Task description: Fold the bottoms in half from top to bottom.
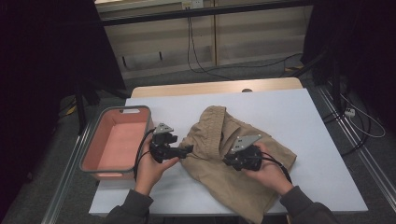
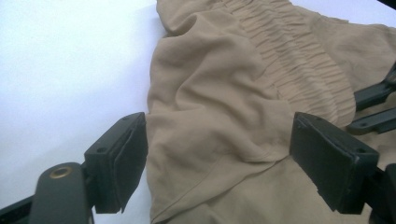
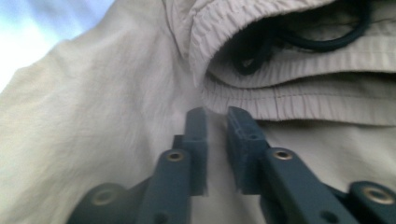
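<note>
A beige pair of shorts (image 1: 210,126) with a gathered waistband lies crumpled on the white table (image 1: 299,116). My left gripper (image 1: 189,149) reaches the cloth's left edge. In the left gripper view its jaws (image 2: 217,158) stand wide open on either side of a fold of the shorts (image 2: 224,93), and the pads do not press on it. My right gripper (image 1: 226,162) rests on the middle of the shorts, pointing left. In the right gripper view its jaws (image 3: 216,116) are a narrow gap apart just below the waistband (image 3: 289,100), with nothing pinched between them. A dark drawstring (image 3: 327,44) lies inside the waist opening.
A pink tub with a grey rim (image 1: 84,158) stands at the table's left edge, beside my left hand. The right gripper's black jaws (image 2: 373,107) show at the right of the left gripper view. Cables (image 1: 196,60) run over the floor beyond the table.
</note>
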`<state>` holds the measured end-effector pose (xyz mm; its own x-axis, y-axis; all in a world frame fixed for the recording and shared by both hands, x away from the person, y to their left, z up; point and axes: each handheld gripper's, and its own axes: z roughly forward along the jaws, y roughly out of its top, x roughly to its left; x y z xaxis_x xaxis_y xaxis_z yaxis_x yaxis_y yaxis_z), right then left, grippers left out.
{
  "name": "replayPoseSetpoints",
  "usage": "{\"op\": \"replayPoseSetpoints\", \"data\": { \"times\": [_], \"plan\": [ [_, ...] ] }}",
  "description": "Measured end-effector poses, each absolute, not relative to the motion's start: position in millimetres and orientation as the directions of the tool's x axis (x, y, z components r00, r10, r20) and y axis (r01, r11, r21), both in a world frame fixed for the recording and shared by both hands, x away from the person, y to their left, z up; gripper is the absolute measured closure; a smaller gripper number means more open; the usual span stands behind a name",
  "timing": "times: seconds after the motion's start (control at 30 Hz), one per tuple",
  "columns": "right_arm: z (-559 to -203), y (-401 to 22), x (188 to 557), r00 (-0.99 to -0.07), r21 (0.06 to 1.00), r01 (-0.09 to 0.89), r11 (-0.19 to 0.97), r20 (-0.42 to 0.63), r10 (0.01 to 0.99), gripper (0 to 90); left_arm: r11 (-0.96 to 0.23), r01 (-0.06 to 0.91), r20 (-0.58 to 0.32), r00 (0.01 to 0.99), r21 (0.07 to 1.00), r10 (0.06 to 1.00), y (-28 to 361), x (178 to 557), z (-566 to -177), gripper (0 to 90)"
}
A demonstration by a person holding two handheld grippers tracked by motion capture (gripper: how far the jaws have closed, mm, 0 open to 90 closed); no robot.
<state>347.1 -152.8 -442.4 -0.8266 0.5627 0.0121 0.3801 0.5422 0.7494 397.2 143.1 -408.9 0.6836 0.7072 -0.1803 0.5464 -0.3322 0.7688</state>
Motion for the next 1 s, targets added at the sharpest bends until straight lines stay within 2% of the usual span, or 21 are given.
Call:
{"op": "replayPoseSetpoints", "data": {
  "times": [0.17, 0.3, 0.33, 0.37, 0.43, 0.47, 0.63, 0.8, 1.0],
  "plan": [
    [-432, -154, 341, -0.832, 0.787, 0.348, 0.51, 0.008, 0.555, 55.1, -0.328, 0.542, -0.175, 0.68, 0.774, 0.712, 144, 397, -407, 19.2],
    [-435, -140, 345, -0.838, 0.787, 0.343, 0.513, 0.009, 0.546, 53.6, -0.329, 0.543, -0.172, 0.678, 0.772, 0.714, 144, 396, -407, 18.9],
    [-436, -137, 347, -0.836, 0.783, 0.342, 0.519, 0.002, 0.549, 55.4, -0.332, 0.542, -0.171, 0.68, 0.772, 0.713, 145, 396, -407, 18.9],
    [-438, -134, 349, -0.837, 0.78, 0.346, 0.521, 0.006, 0.547, 61.7, -0.33, 0.542, -0.173, 0.68, 0.773, 0.713, 145, 396, -407, 18.9],
    [-440, -129, 351, -0.847, 0.778, 0.336, 0.532, 0.002, 0.532, 81.2, -0.33, 0.543, -0.176, 0.682, 0.772, 0.709, 145, 397, -407, 18.9],
    [-440, -128, 352, -0.843, 0.771, 0.329, 0.545, -0.021, 0.538, 84.8, -0.328, 0.543, -0.179, 0.683, 0.773, 0.708, 145, 396, -407, 18.9],
    [-431, -136, 350, -0.842, 0.797, 0.33, 0.506, 0.006, 0.539, 87.9, -0.325, 0.537, -0.175, 0.683, 0.778, 0.709, 146, 397, -405, 18.8],
    [-412, -143, 322, -0.869, 0.804, 0.267, 0.532, -0.038, 0.493, 88.1, -0.321, 0.537, -0.177, 0.681, 0.78, 0.711, 146, 397, -404, 18.8],
    [-423, -140, 302, -0.892, 0.786, 0.267, 0.558, -0.017, 0.451, 88.0, -0.329, 0.533, -0.171, 0.686, 0.78, 0.708, 145, 397, -405, 18.8]
  ]
}}
